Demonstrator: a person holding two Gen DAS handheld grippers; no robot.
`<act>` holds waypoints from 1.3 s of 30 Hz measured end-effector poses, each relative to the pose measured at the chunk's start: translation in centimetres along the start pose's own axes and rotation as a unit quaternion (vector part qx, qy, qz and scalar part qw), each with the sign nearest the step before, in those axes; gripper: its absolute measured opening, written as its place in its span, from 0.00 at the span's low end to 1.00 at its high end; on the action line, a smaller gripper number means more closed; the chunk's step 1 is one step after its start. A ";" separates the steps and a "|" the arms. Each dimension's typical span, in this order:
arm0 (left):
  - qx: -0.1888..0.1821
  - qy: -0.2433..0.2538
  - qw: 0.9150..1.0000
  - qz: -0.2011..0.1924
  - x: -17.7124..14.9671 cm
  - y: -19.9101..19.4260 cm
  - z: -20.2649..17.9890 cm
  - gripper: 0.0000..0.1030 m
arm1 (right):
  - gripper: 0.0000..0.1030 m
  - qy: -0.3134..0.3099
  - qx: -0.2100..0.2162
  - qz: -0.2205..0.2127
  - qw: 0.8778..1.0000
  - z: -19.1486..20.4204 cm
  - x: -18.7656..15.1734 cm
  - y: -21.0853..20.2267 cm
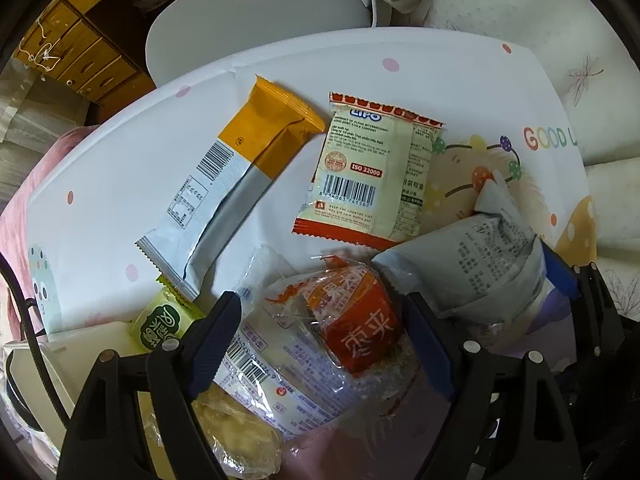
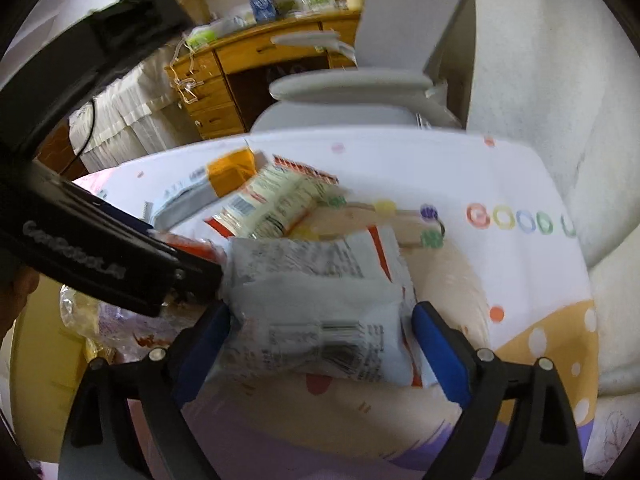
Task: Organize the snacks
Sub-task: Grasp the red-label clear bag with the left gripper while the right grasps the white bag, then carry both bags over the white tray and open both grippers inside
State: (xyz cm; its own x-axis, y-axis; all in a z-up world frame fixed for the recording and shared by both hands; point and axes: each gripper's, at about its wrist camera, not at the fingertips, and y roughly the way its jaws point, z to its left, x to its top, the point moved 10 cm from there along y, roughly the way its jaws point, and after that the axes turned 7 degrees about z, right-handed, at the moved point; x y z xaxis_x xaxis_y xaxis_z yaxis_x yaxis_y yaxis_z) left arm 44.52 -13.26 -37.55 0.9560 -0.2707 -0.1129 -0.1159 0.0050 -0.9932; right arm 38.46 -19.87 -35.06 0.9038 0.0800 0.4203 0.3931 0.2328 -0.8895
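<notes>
While the right gripper (image 2: 320, 320) clamps a grey packet (image 2: 316, 312) just above the counter (image 2: 460, 168), likely to sort it, the left gripper (image 1: 320, 320) straddles a clear red-labelled bag (image 1: 352, 332); whether it pinches is unclear. An orange bar (image 1: 240, 168) and cream packet (image 1: 368, 168) lie flat beyond.

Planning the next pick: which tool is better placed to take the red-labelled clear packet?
Left. The left tool stands open astride the red-labelled clear packet, while the right tool is occupied with the grey packet.
</notes>
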 end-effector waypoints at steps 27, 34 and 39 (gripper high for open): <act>-0.047 -0.011 0.998 -0.040 -2.1 -1.2 -0.6 0.38 | 0.81 0.034 -0.004 0.037 0.999 -0.1 -4.3 -2.6; -0.064 -0.004 0.997 -0.045 -4.9 -3.6 -1.6 0.34 | 0.81 0.045 0.018 0.058 0.997 2.2 -7.0 -4.2; -0.080 0.001 0.995 -0.057 -7.4 -6.4 -3.2 0.29 | 0.81 0.029 0.018 0.067 0.997 3.8 -8.3 -5.7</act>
State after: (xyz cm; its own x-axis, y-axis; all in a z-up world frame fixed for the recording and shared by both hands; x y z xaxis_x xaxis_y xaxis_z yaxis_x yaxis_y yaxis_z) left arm 37.32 -14.39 -30.29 0.9650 -0.2624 -0.0003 -0.0492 -0.1796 -0.9825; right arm 28.08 -18.15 -32.75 0.9566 0.0577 0.2857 0.2620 0.2593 -0.9296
